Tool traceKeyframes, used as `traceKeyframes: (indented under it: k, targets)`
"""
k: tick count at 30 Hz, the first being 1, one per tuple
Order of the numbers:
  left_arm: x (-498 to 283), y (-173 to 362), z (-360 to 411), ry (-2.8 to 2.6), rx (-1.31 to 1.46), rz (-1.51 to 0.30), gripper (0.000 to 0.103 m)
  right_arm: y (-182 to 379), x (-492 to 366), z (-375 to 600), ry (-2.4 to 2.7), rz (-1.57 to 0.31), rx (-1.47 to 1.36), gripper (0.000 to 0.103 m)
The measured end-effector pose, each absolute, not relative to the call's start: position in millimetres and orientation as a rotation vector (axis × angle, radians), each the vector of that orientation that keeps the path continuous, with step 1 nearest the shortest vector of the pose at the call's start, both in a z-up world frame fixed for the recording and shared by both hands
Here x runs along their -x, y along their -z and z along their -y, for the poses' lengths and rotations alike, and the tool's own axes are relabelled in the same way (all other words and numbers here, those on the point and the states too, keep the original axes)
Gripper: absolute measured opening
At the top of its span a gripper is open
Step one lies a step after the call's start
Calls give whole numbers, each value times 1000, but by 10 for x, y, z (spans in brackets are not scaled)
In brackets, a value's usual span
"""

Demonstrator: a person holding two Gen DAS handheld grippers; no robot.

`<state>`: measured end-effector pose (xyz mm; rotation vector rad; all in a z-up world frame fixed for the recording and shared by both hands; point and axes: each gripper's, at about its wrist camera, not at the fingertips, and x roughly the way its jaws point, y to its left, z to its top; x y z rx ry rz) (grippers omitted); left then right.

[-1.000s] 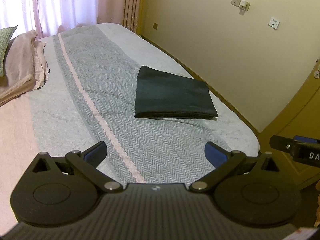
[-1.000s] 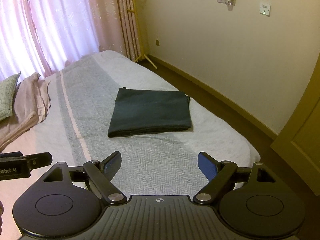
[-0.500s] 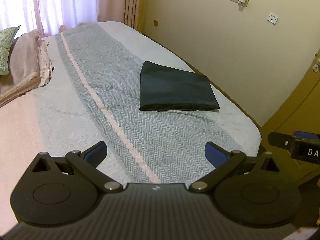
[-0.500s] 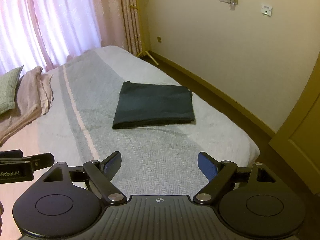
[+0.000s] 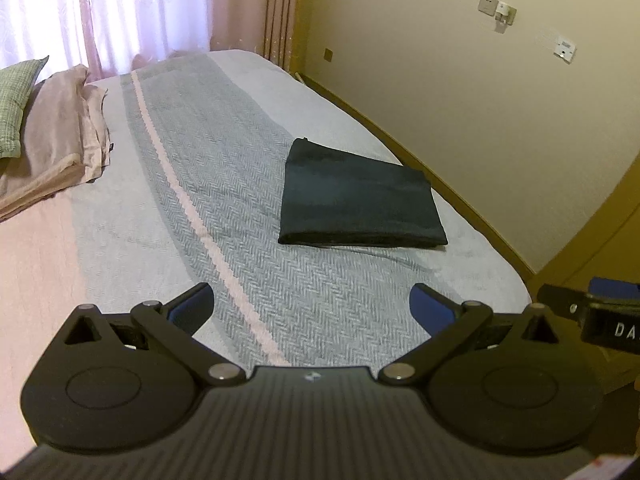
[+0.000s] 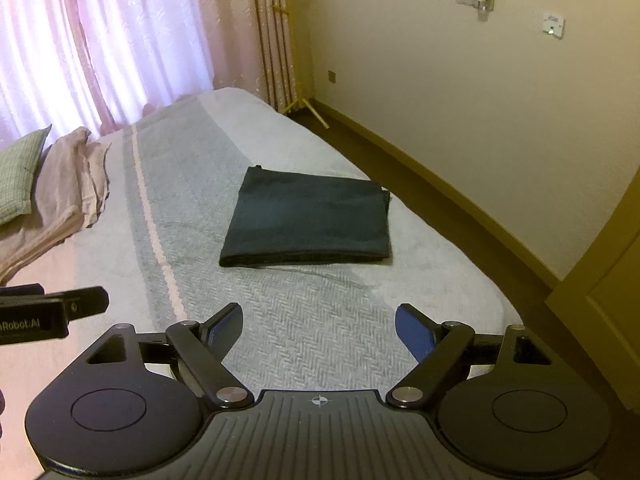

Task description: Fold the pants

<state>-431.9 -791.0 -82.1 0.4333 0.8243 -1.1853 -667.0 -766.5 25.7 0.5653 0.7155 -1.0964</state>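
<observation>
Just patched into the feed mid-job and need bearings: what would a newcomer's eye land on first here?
First, the dark folded pants, a neat rectangle lying flat on the grey herringbone bedspread toward the bed's wall side. Next, the left gripper and right gripper, both open and empty above the bed's near end, short of the pants. At the far left, pink bedding is piled beside a green pillow.

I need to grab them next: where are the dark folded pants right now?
The dark green folded pants lie flat on the grey herringbone bed cover, right of its pale pink stripe, towards the wall-side edge, ahead of both open grippers.
</observation>
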Motion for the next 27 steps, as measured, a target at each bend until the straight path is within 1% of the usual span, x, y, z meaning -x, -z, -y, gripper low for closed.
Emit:
traceKeyframes:
  k: [14,27]
  targets:
    - [4418,979,8284,1161,-497,-835,102,-113,6692,8153,1041,-737,-595,81]
    - [4453,1035,8450,1163,-502,-848,102,-70,6686,8307,1037,-753,-591,81]
